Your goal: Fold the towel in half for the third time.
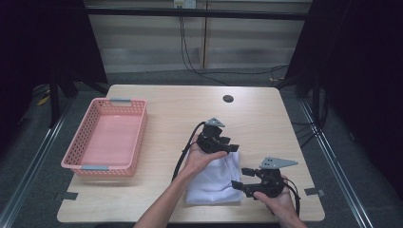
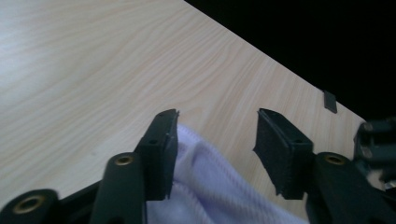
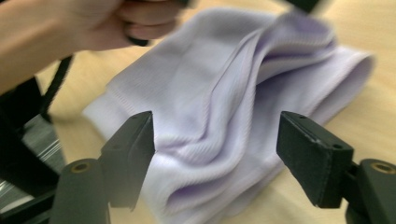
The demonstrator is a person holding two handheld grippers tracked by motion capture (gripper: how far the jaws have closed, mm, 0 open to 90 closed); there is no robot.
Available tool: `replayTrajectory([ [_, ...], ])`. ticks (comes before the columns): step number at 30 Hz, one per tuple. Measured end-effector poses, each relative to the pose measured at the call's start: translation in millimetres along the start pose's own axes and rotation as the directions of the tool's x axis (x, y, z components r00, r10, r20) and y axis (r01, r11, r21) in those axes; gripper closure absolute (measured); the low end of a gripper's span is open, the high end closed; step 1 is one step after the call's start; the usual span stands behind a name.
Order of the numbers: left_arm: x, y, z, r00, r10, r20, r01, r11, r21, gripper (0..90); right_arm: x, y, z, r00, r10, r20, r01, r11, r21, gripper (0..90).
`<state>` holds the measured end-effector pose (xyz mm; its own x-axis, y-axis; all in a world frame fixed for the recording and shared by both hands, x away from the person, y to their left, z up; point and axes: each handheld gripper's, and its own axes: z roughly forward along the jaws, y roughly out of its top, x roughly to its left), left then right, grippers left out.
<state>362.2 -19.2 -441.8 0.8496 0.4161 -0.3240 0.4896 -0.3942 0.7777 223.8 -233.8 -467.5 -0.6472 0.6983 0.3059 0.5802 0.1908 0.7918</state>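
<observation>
A folded pale lilac cloth lies on the wooden table near its front edge. My left gripper sits at the cloth's far edge with its jaws pointing right. In the left gripper view the left gripper stands open, and the cloth bunches beside its left jaw without being pinched. My right gripper is at the cloth's right side, pointing left. In the right gripper view the right gripper is wide open, with the rumpled cloth just beyond the pads and the person's left hand behind it.
An empty pink basket stands at the table's left. A dark round hole marks the far middle. Tape strips sit at the front corners. Cables trail from both grippers, and the table's right edge is close to the right hand.
</observation>
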Motion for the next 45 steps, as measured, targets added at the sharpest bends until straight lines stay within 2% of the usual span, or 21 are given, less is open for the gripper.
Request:
replayTrajectory([
  [3,1.5,-6.7,-25.9,0.9994,0.0,-0.034,0.0,0.9998,-0.021,45.0,-8.9,10.3,0.3,0.9987,0.001,0.05,0.0,1.0,-0.011,23.4],
  [5,1.7,-16.4,-41.5,0.9981,0.017,-0.06,-0.017,0.9998,-0.009,45.9,-16.9,20.8,3.3,0.9974,-0.009,0.072,0.01,1.0,-0.01,21.3],
  [10,-4.0,-53.1,-71.0,0.9977,0.037,-0.057,-0.033,0.9975,0.062,50.5,-31.6,53.5,26.2,0.9922,-0.022,0.123,0.021,1.0,0.005,23.5],
  [13,-11.4,-77.1,-84.0,0.9982,0.035,-0.049,-0.03,0.9953,0.092,50.4,-33.0,71.2,45.0,0.9923,-0.02,0.122,0.019,1.0,0.015,26.6],
  [15,-19.2,-89.2,-90.8,0.9985,0.039,-0.038,-0.035,0.9928,0.115,49.8,-35.6,78.5,59.6,0.9896,-0.045,0.137,0.039,0.998,0.045,30.2],
  [18,-37.1,-106.1,-97.7,0.9984,0.052,-0.019,-0.049,0.9869,0.154,46.9,-43.9,77.0,79.6,0.9847,-0.043,0.169,0.024,0.993,0.116,31.7],
  [19,-42.7,-112.3,-98.8,0.9981,0.062,-0.008,-0.06,0.9857,0.157,45.3,-44.9,73.9,82.4,0.9777,-0.06,0.201,0.032,0.99,0.139,32.4],
  [21,-47.0,-121.3,-97.7,0.9953,0.092,-0.031,-0.086,0.9819,0.169,44.1,-49.0,68.1,81.9,0.9746,-0.058,0.216,0.024,0.988,0.154,44.3],
  [22,-45.2,-123.3,-96.7,0.9957,0.089,-0.027,-0.082,0.9804,0.179,43.2,-51.2,66.2,80.5,0.9761,-0.058,0.209,0.024,0.986,0.162,49.7],
  [24,-41.4,-125.6,-94.1,0.9973,0.072,-0.012,-0.069,0.9813,0.18,42.7,-53.4,63.5,76.7,0.9699,-0.091,0.226,0.052,0.983,0.174,68.5],
  [27,-41.5,-127.7,-90.4,0.9956,0.093,-0.009,-0.09,0.9754,0.201,42.1,-57.3,60.5,71.3,0.9709,-0.09,0.222,0.063,0.99,0.128,79.6],
  [28,-42.0,-129.1,-88.9,0.9949,0.1,-0.016,-0.095,0.9765,0.193,42.3,-60.3,59.0,70.8,0.9758,-0.075,0.205,0.051,0.992,0.119,79.6],
  [30,-42.5,-129.9,-88.1,0.9936,0.112,-0.014,-0.107,0.9745,0.197,42.9,-65.4,53.2,73.3,0.9737,-0.085,0.211,0.054,0.988,0.146,80.1],
  [31,-43.4,-130.1,-88.0,0.9932,0.115,-0.017,-0.11,0.9741,0.198,42.8,-67.6,48.9,74.9,0.9732,-0.097,0.208,0.063,0.985,0.162,79.7],
  [34,-44.4,-130.0,-93.1,0.9945,0.105,-0.005,-0.102,0.9775,0.184,42.7,-74.9,40.7,73.1,0.9798,-0.083,0.182,0.059,0.989,0.132,74.6],
  [36,-42.3,-131.7,-100.3,0.9963,0.086,0.003,-0.086,0.9815,0.171,43.3,-76.8,40.8,73.2,0.9748,-0.08,0.208,0.053,0.99,0.133,57.3],
  [37,-42.1,-133.8,-104.8,0.997,0.074,-0.02,-0.07,0.9847,0.159,44.5,-79.3,41.4,72.9,0.9713,-0.076,0.225,0.046,0.99,0.135,45.3],
  [38,-41.6,-135.7,-109.6,0.9975,0.063,-0.031,-0.057,0.9863,0.154,44.2,-82.0,42.0,72.1,0.9696,-0.058,0.238,0.028,0.991,0.128,39.1],
  [41,-38.2,-142.5,-116.0,0.9972,0.059,-0.045,-0.051,0.984,0.171,41.3,-88.3,43.1,69.1,0.9796,-0.023,0.2,0.0,0.994,0.111,28.1],
  [43,-36.5,-144.0,-116.1,0.996,0.064,-0.062,-0.053,0.9838,0.171,39.0,-89.7,43.6,68.2,0.9875,0.004,0.158,-0.02,0.995,0.098,28.5],
  [45,-36.0,-141.1,-114.2,0.9957,0.069,-0.062,-0.058,0.9855,0.159,37.7,-86.3,45.2,70.1,0.9903,-0.014,0.138,0.001,0.995,0.1,23.7],
])
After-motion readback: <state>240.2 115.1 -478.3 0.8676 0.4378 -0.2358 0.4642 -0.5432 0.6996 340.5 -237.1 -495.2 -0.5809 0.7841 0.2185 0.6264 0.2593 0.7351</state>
